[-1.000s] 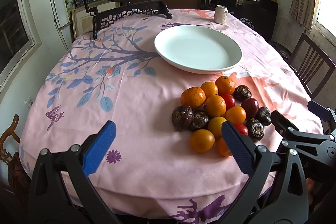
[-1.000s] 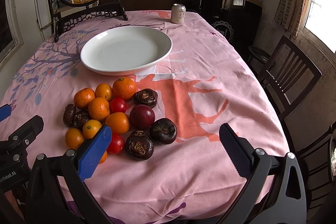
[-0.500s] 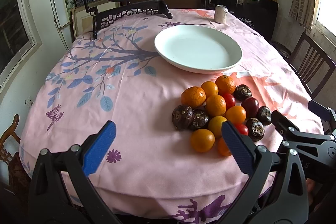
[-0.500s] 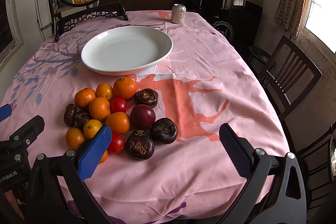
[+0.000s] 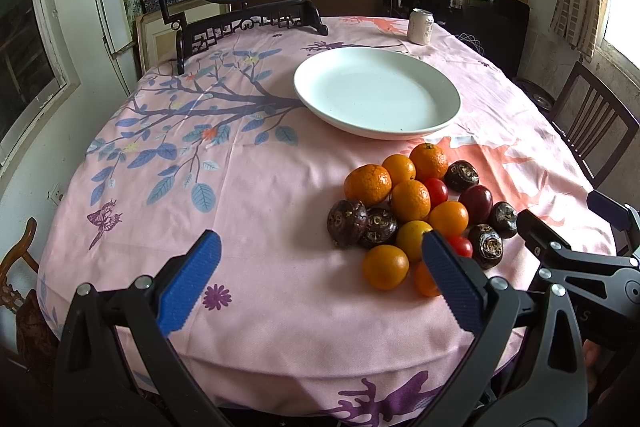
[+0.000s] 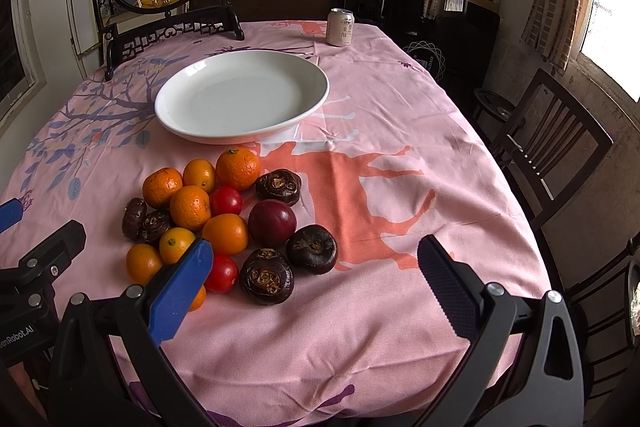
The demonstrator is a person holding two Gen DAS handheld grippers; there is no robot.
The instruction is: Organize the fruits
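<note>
Left gripper [image 5: 320,281] and right gripper [image 6: 316,281] side by side, jaws spread wide, empty.

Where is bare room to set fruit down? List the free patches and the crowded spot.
The white plate is bare inside. Open cloth lies right of the fruit pile, toward the chair, and left of the pile over the tree print. The pile itself is crowded. Both the left gripper and right gripper hover open.

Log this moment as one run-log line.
left gripper: open, empty | right gripper: open, empty | fruit pile: on tablecloth, untouched | white plate: empty
</note>
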